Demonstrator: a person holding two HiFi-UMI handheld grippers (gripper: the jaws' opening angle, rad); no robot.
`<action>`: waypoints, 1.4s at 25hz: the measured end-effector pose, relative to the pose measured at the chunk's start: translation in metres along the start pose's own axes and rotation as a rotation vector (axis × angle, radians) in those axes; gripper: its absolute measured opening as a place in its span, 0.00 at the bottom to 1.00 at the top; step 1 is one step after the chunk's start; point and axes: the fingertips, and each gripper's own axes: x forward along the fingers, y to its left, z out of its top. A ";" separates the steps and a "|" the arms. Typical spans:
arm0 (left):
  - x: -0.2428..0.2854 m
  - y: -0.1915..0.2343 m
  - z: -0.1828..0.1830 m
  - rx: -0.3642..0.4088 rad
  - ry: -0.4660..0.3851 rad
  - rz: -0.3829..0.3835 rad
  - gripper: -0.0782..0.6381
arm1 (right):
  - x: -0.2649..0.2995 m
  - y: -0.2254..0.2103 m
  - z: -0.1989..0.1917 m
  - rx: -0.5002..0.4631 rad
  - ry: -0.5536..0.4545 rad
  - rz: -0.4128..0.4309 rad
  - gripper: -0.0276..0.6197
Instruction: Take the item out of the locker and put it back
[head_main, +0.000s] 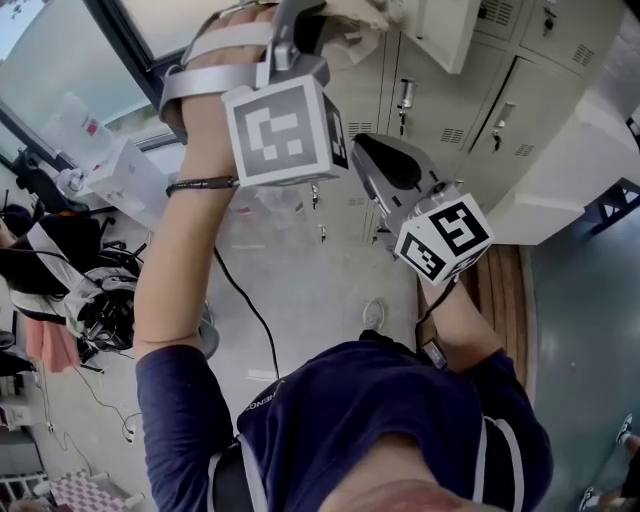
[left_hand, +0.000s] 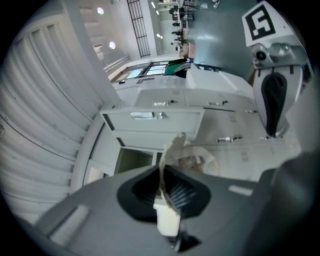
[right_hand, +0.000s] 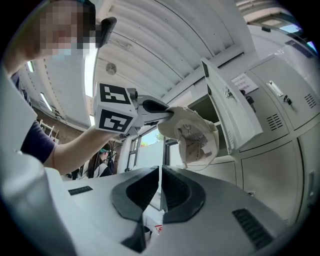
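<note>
Two grippers raised before an open locker (right_hand: 207, 107), the item pinched in the left gripper (right_hand: 167, 114).
Much of the item (right_hand: 192, 137) is lost in the head view, cut off by the top edge above the left gripper's marker cube (head_main: 285, 130), which also hides those jaws there. The right gripper view shows it whole: a soft, pale cream fabric thing shaped like a crumpled cap, hanging in the air just outside the swung-out door (right_hand: 232, 107). Dark print inside it is too small to read. The locker's interior is too dim to make out. The right gripper (right_hand: 160, 190) has its jaws together on nothing.
</note>
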 end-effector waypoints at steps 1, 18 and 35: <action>-0.008 0.000 0.003 -0.003 -0.006 -0.001 0.14 | -0.005 0.006 0.001 -0.002 0.000 -0.006 0.06; -0.093 -0.014 0.048 -0.066 -0.062 -0.019 0.14 | -0.075 0.044 0.020 -0.014 -0.002 -0.060 0.06; -0.119 -0.052 0.128 -0.195 0.003 -0.065 0.14 | -0.174 0.010 0.036 0.005 0.033 -0.018 0.06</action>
